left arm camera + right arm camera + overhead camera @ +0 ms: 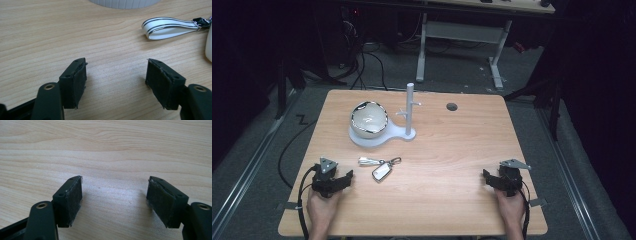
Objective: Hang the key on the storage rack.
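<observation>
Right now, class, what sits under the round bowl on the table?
The bowl rests on the rounded end of a white stand base, whose upright post rises beside it. The base's surface directly beneath the bowl is covered, so anything there cannot be seen.

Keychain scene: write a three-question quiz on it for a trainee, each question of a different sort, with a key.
1. True or false: the keychain hangs on the white stand.
2. Which gripper is nearer the keychain: A) left gripper, B) right gripper?
3. Fill in: the bowl sits on the stand's ____.

Key:
1. False; it lies flat on the table, in front of the stand.
2. A; the left gripper view shows the striped strap just beyond its open jaws.
3. Base; the bowl is left of the post.
</observation>
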A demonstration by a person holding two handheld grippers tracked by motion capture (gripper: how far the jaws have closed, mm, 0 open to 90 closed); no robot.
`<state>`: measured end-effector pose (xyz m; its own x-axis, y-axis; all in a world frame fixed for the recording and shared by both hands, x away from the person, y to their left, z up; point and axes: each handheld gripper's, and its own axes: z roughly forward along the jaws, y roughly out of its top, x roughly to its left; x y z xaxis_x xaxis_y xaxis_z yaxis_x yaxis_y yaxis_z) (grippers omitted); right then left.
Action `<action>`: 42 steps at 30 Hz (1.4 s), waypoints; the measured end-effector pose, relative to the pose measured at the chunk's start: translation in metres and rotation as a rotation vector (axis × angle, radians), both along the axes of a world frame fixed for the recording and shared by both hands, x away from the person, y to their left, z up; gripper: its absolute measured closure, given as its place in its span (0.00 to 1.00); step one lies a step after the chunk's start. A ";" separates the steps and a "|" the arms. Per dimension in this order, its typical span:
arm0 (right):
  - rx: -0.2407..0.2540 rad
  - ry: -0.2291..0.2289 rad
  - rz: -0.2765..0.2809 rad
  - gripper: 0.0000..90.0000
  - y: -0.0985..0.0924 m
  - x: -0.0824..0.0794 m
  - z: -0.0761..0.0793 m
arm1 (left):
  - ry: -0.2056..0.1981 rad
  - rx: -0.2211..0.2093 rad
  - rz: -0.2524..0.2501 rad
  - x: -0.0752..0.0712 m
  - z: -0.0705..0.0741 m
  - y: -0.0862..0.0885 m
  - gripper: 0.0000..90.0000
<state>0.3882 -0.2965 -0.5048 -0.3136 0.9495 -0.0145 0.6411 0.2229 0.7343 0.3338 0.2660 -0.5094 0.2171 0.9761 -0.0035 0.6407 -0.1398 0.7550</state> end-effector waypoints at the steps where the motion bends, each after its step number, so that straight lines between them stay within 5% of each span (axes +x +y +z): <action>1: 0.000 0.000 0.000 0.32 0.000 0.000 0.000 | 0.000 -0.001 -0.001 0.000 0.000 0.000 0.36; 26: 0.002 0.008 -0.031 0.27 0.001 0.000 0.000 | 0.009 0.001 -0.053 -0.001 0.001 -0.005 0.34; 42: 0.004 0.008 -0.026 0.27 0.001 0.000 0.000 | 0.004 -0.043 -0.096 -0.002 0.011 -0.008 0.33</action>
